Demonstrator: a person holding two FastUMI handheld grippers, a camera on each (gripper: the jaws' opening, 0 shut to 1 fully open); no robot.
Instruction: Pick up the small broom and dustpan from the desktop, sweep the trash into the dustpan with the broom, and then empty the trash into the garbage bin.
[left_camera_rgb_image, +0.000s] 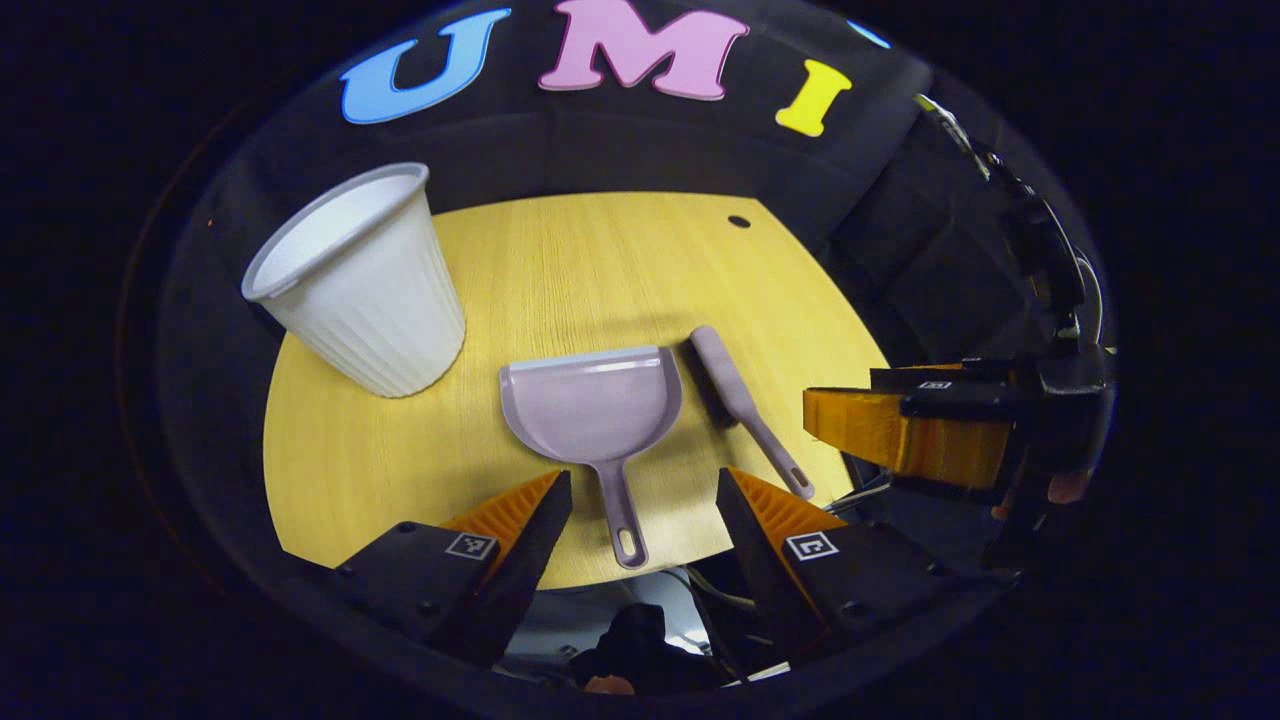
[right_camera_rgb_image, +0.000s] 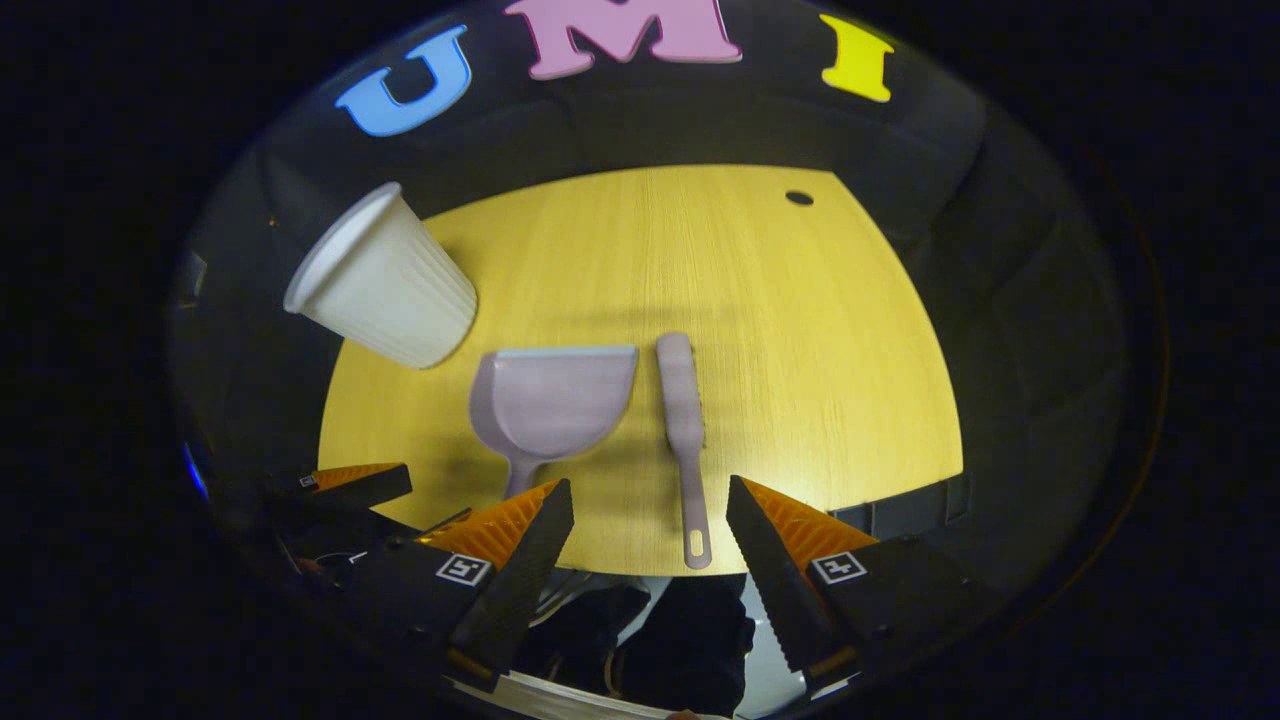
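Left gripper (left_camera_rgb_image: 644, 500) spread over dustpan (left_camera_rgb_image: 592, 405) handle; right gripper (right_camera_rgb_image: 650, 510) spread (empty) over broom (right_camera_rgb_image: 683, 420).

Left gripper view: camera rides above the near edge of the yellow desktop (left_camera_rgb_image: 600, 270), tilted down and forward toward the booth's back wall. Its own two fingers frame the dustpan (left_camera_rgb_image: 592, 405) handle at the bottom; the other gripper (left_camera_rgb_image: 900, 425) enters from the right edge, close by.

Right gripper view: same near edge, same facing, set a little further right, so the broom (right_camera_rgb_image: 682, 420) lines up between its fingers and the dustpan (right_camera_rgb_image: 552, 400) sits left of centre. The other gripper (right_camera_rgb_image: 350, 485) shows low at left.

Shared ground: desktop (right_camera_rgb_image: 800, 330), dustpan, broom (left_camera_rgb_image: 735, 395), white ribbed bin (left_camera_rgb_image: 360, 280) at far left (right_camera_rgb_image: 385, 290), round hole (left_camera_rgb_image: 739, 221) at far right (right_camera_rgb_image: 799, 198).
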